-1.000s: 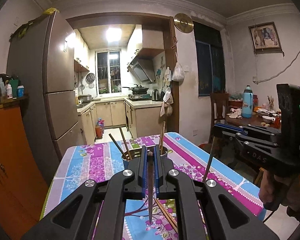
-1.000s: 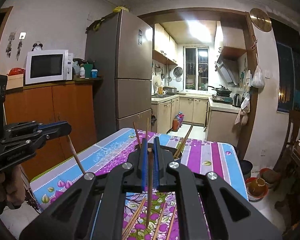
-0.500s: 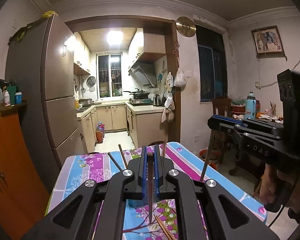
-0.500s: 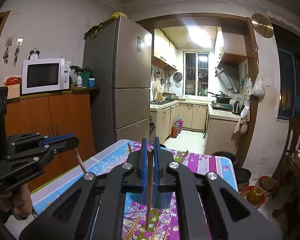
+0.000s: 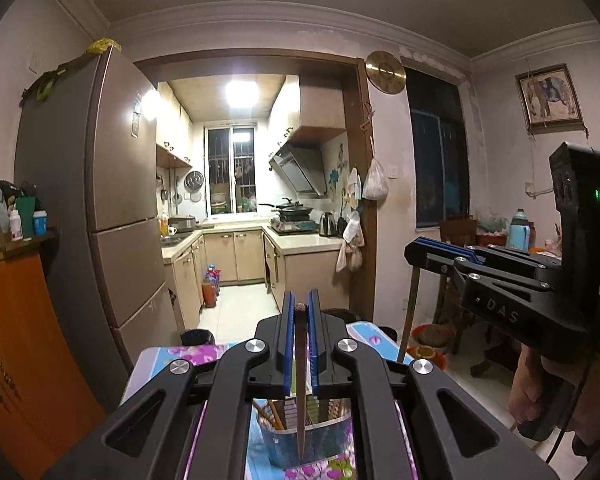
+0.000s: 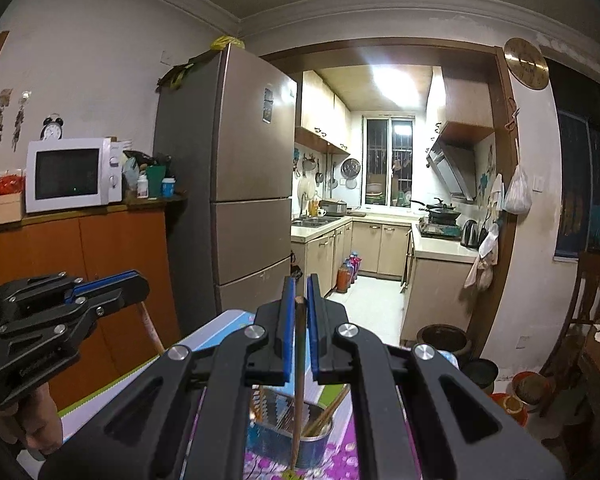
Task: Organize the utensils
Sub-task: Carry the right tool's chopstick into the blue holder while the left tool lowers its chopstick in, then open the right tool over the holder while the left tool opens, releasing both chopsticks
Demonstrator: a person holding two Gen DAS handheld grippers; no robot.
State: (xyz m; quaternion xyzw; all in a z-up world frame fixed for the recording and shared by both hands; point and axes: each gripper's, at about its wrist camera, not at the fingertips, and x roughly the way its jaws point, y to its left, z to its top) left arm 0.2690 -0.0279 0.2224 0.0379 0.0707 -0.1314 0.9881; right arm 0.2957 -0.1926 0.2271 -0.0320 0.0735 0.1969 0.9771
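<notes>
Floral oilcloth in purple, blue and white covers the worktop (image 5: 204,354), on which a single metal utensil cup (image 5: 306,442) with a patterned blue band is stood, seen directly below and ahead of both cameras. One cup is counted; inside it several chopsticks (image 6: 327,410) are leaned against the rim, two or three being distinguishable in the right wrist view, though an exact count cannot be made because the gripper bodies hide much of the opening. Two grippers are present, each closed narrowly on one chopstick. The left gripper (image 5: 300,312) is clamped near the blunt top end of a dark chopstick (image 5: 300,392), whose long axis is held close to vertical with the tapered tip pointed down, and that tip is seen over the cup's mouth or front wall; which of the two cannot be told. The right gripper (image 6: 299,302) is pinched likewise on a brown chopstick (image 6: 298,392), upright with a slight lean, its tip seen low against the cup's near wall, so that it is judged to sit just in front of the rim and not yet inside. Neither stick is seen resting in the cup. From the tips' positions, the left one is judged marginally better lined up with the opening, and a straight lowering along each stick's axis is what the coming placement is thought to require.
</notes>
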